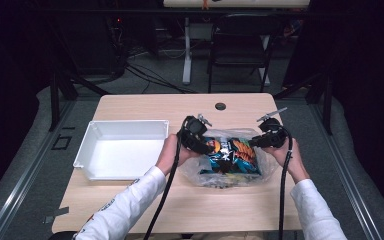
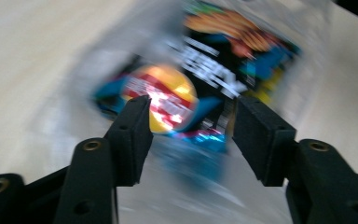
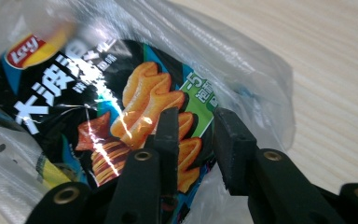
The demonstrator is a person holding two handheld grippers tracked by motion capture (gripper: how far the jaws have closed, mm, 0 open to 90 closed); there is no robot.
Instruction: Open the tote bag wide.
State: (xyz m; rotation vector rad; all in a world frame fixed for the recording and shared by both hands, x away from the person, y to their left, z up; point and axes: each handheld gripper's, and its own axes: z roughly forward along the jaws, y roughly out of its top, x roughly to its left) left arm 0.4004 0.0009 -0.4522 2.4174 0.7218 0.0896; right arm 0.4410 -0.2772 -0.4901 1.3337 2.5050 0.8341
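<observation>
The clear plastic bag (image 1: 225,167) holding colourful snack packets (image 1: 230,155) lies on the desk (image 1: 190,200), right of centre, with a white tray (image 1: 122,147) at its nine o'clock. The left gripper (image 1: 211,148) hovers over the bag's left edge; in the left gripper view its fingers (image 2: 133,128) stand about half open above the blurred packets, pressing on nothing. The right gripper (image 1: 252,143) sits at the bag's two o'clock edge; in the right gripper view its fingers (image 3: 230,140) stand a narrow gap apart over a chip packet (image 3: 121,107), and whether they pinch the film cannot be told.
</observation>
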